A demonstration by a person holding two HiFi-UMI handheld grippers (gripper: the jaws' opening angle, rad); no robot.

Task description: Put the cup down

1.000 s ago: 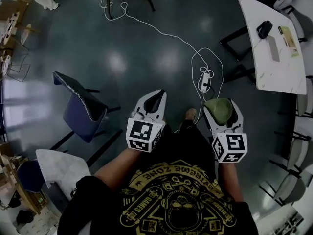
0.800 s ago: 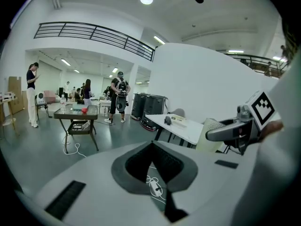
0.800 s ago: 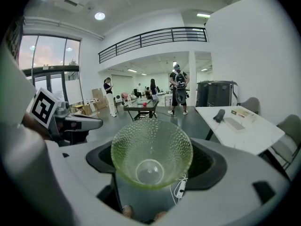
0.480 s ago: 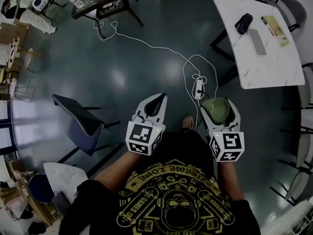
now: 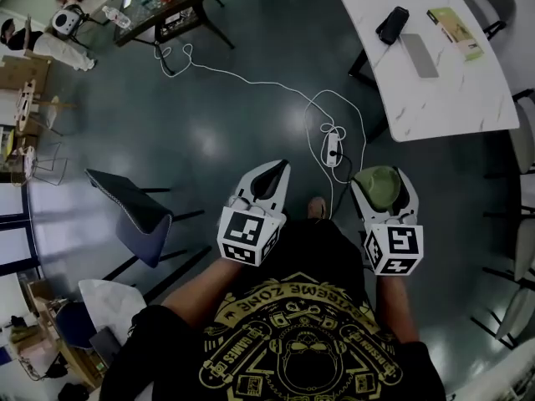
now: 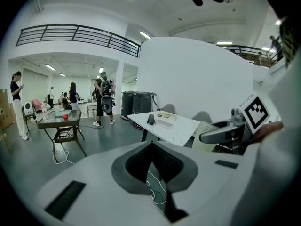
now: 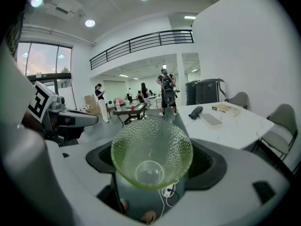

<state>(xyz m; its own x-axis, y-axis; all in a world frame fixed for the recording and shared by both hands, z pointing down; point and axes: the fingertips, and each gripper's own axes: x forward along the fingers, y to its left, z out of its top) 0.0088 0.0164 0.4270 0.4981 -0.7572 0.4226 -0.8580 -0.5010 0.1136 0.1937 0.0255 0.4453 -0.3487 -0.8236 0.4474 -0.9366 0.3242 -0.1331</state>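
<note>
Over the dark floor point(image 5: 209, 124), in front of the person's waist, the green cup point(image 7: 151, 152) is pinched between the jaws of the right gripper point(image 5: 383, 180), with its mouth turned back toward that gripper's camera rather than upward. The left gripper point(image 5: 274, 172) is carried beside it with its jaws pressed together at the tips and nothing between them. The table point(image 5: 435, 107) lies well apart, ahead and to the right; a phone point(image 5: 391, 25), a grey slab point(image 5: 415, 55) and a box point(image 5: 456, 33) are gathered toward its far edge, while the near corner is bare. A release here would likely send the glass onto the hard floor. The cable point(image 5: 251, 80) and power strip point(image 5: 332, 147) lie across the way and could be tripped over. The cup could also be knocked against the table edge, or tipped over if it is not set upright first.
</note>
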